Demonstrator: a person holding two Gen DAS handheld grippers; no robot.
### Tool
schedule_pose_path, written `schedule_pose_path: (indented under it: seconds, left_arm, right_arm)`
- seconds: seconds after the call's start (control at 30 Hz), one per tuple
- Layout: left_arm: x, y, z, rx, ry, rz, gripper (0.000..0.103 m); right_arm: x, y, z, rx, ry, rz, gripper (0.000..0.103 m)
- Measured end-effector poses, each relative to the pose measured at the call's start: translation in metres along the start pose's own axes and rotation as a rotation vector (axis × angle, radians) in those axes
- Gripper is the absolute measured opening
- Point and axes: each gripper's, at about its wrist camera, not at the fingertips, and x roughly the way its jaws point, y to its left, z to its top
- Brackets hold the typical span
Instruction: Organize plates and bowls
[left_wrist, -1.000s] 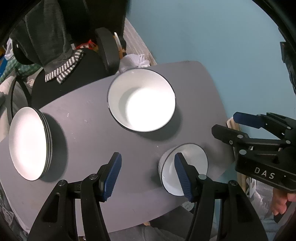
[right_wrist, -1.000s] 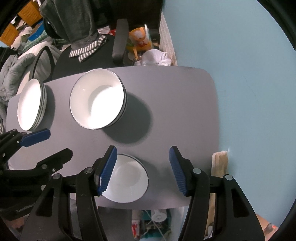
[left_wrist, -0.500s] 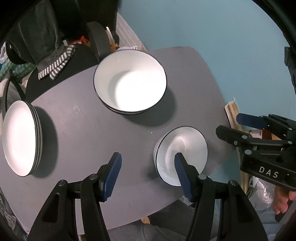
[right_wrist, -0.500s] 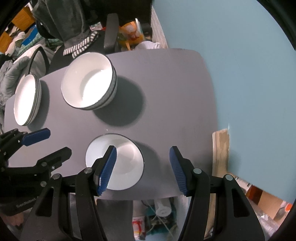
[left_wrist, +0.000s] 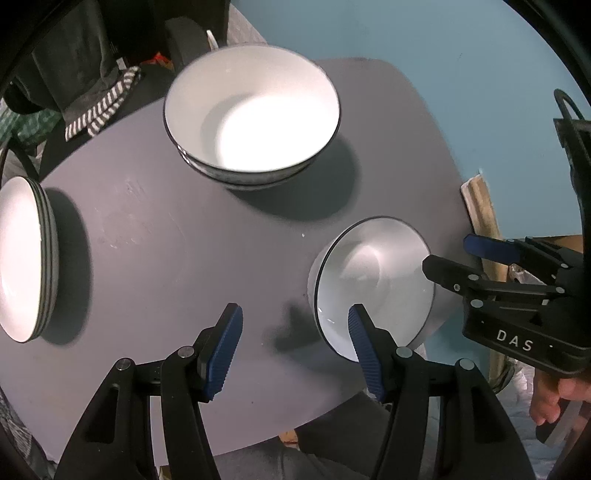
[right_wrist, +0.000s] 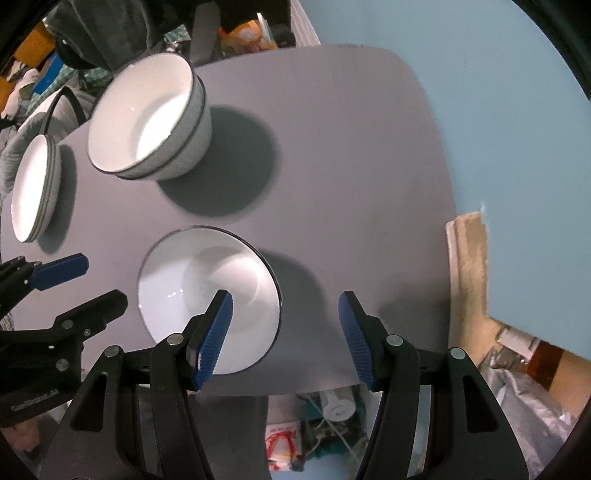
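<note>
White enamel plates (left_wrist: 22, 258) and large bowls (left_wrist: 251, 110) sit stacked; one small dark-rimmed bowl (right_wrist: 210, 299) remains near the table's (right_wrist: 351, 166) front edge, my left gripper (left_wrist: 291, 343) and right gripper (right_wrist: 282, 332) unclenched, empty.

Single bowl (left_wrist: 373, 280) at the table's (left_wrist: 155, 258) near edge towards its right corner, stacked bowls (left_wrist: 255, 114) behind it near the far edge, plate stack (left_wrist: 26, 258) at the left edge
</note>
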Motion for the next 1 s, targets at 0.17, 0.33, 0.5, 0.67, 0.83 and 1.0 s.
schedule_pose_path:
  seconds: [0.17,0.33,0.5,0.67,0.83,1.0]
  left_arm:
    - [0.016,0.0,0.0,0.001,0.022,-0.004,0.061]
    - [0.031,0.004,0.001,-0.03,0.037,-0.016,0.061]
    - [0.041,0.003,0.003,-0.047,0.046,-0.02,0.061]
    - [0.047,0.001,0.004,-0.053,0.042,-0.017,0.061]
    - [0.054,-0.002,0.003,-0.055,0.047,-0.002,0.061]
    - [0.057,-0.002,0.003,-0.054,0.049,0.001,0.06]
  right_arm:
    - [0.019,-0.007,-0.004,0.035,0.017,0.022,0.059]
    - [0.033,-0.013,-0.006,0.056,0.027,0.03,0.059]
    - [0.044,-0.016,-0.011,0.079,0.034,0.048,0.059]
    - [0.051,-0.014,-0.016,0.074,0.039,0.047,0.059]
    - [0.054,-0.003,-0.014,0.052,0.037,0.042,0.059]
    - [0.054,-0.003,-0.015,0.031,0.04,0.033,0.059]
